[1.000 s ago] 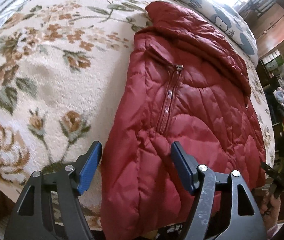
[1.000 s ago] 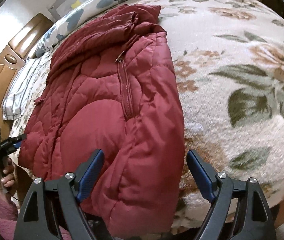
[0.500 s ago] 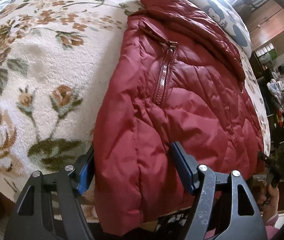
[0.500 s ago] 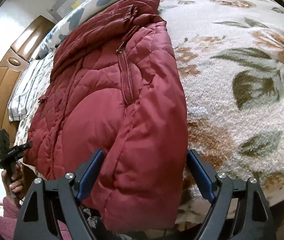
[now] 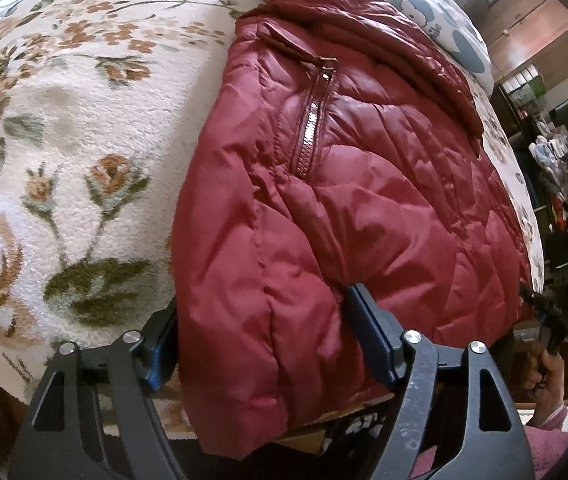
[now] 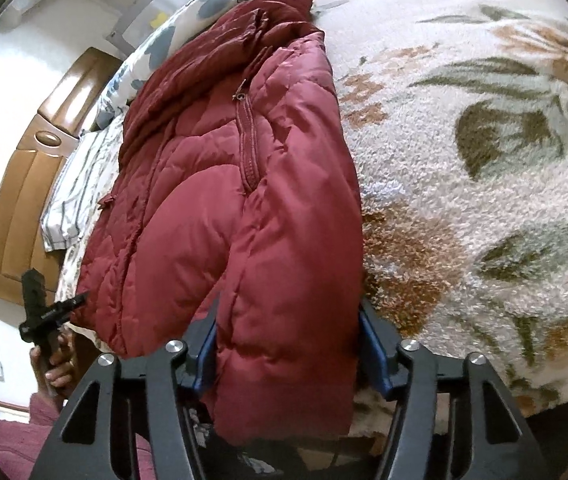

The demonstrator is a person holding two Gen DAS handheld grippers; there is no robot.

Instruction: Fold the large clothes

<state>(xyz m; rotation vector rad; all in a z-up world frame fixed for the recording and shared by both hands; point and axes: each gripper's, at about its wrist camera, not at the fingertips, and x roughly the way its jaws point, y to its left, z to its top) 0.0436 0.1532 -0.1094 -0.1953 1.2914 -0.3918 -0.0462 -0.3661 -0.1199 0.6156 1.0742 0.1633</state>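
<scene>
A dark red quilted puffer jacket (image 5: 364, 184) lies on a floral bedspread, its hem hanging over the bed's near edge; it also shows in the right wrist view (image 6: 219, 184). My left gripper (image 5: 259, 344) is open, its blue pads on either side of the hem's left corner. My right gripper (image 6: 288, 348) is open too, its pads straddling the hem's right corner. Each gripper shows small in the other's view, the right one (image 5: 556, 312) and the left one (image 6: 43, 312).
The cream floral bedspread (image 5: 63, 120) spreads to the left and, in the right wrist view (image 6: 484, 160), to the right. Patterned pillows (image 5: 444, 12) lie behind the collar. A wooden headboard (image 6: 31, 184) and striped pillow (image 6: 79, 184) are at the far side.
Both grippers have moved forward onto the jacket's hem corners, so the fabric now sits between their open pads. The right gripper's pads have come a bit closer together.
</scene>
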